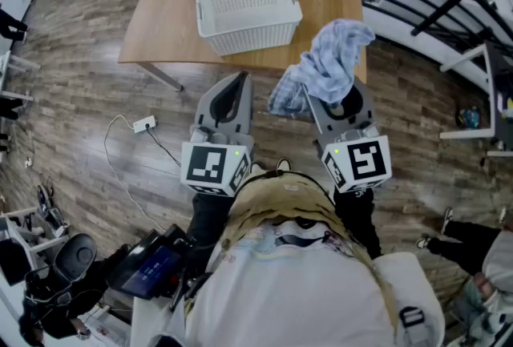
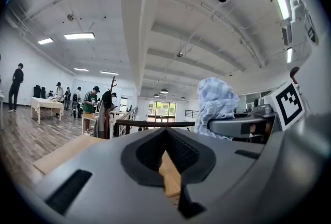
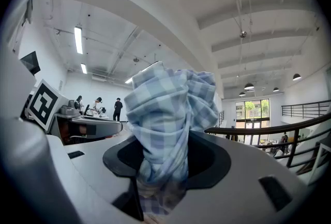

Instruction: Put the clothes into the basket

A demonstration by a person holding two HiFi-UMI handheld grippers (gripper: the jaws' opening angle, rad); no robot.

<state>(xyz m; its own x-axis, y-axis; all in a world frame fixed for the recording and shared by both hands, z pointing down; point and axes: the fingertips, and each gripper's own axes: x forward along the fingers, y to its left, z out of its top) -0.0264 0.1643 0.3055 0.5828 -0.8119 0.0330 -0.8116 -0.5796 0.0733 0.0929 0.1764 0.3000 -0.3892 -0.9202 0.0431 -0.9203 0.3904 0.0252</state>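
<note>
A white plastic basket stands on the wooden table, at its near side. A blue-and-white checked cloth hangs bunched above the table's near right corner, with my right gripper shut on it. In the right gripper view the cloth fills the gap between the jaws and rises above them. My left gripper is held beside it to the left, over the floor, shut with nothing in it. Its jaws meet at the tip, and the cloth shows to its right.
A white cable with a power strip lies on the wooden floor left of me. A black railing runs along the right. Equipment and a black chair stand at lower left. Another person's foot is at right.
</note>
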